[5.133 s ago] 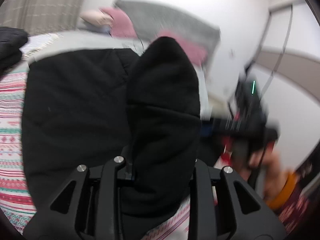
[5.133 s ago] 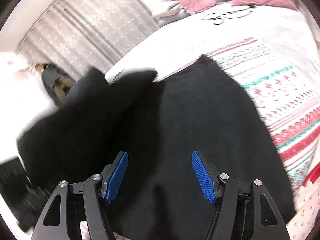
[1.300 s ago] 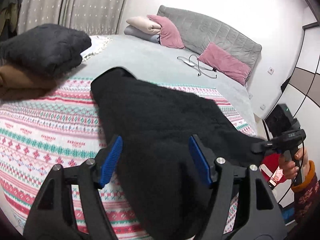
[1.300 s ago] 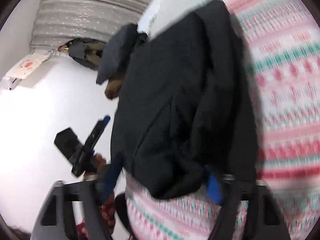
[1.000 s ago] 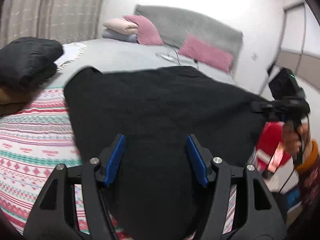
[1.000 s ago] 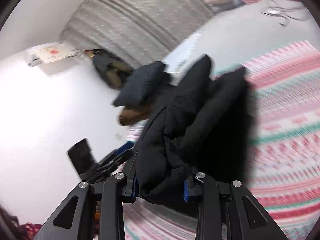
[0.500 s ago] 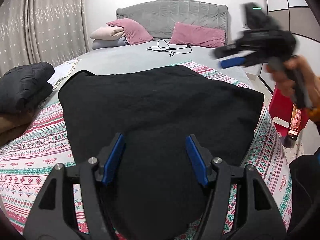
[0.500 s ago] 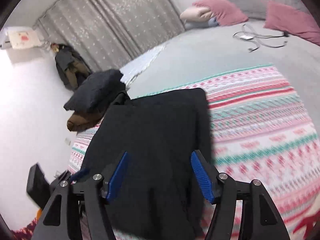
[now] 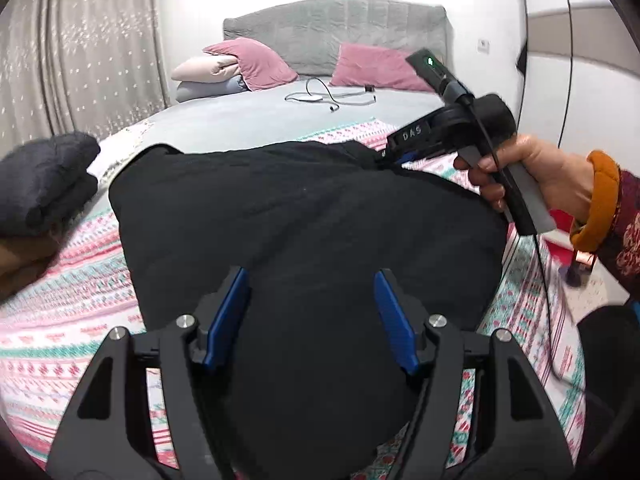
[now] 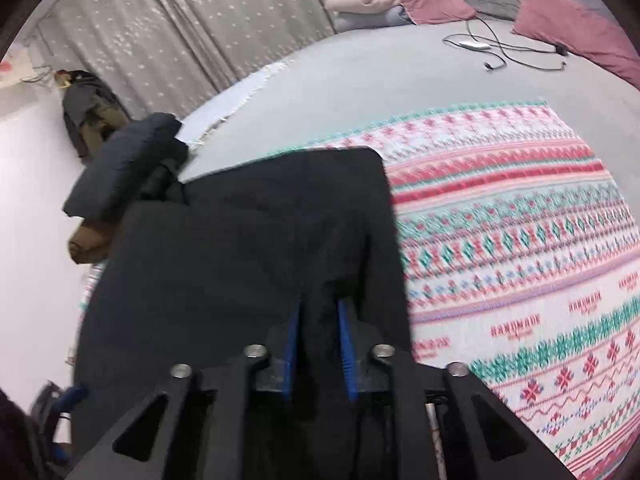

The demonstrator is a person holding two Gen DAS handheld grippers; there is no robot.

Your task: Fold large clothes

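A large black garment (image 9: 304, 208) lies folded on the patterned bedspread (image 9: 60, 312). My left gripper (image 9: 310, 312) hovers over its near edge, jaws wide. Both blue pads (image 9: 228, 320) are bare, with cloth lying under and between them. At the garment's far right edge sits my right gripper (image 9: 394, 154), held by a hand (image 9: 532, 176). In the right wrist view the right gripper (image 10: 319, 320) is closing, its pads narrow, with a fold of the black garment (image 10: 248, 248) pinched between them.
A folded dark garment on a brown one (image 9: 40, 184) is stacked at the left edge of the bed. Pink pillows (image 9: 372, 66) and a white charger cable (image 9: 332, 98) lie at the grey headboard end. A curtain hangs on the left.
The right gripper let go of the bunched cloth, opened, then dropped onto the garment's far right edge and narrowed on a fold. The garment now lies flatter. The left gripper stayed open.
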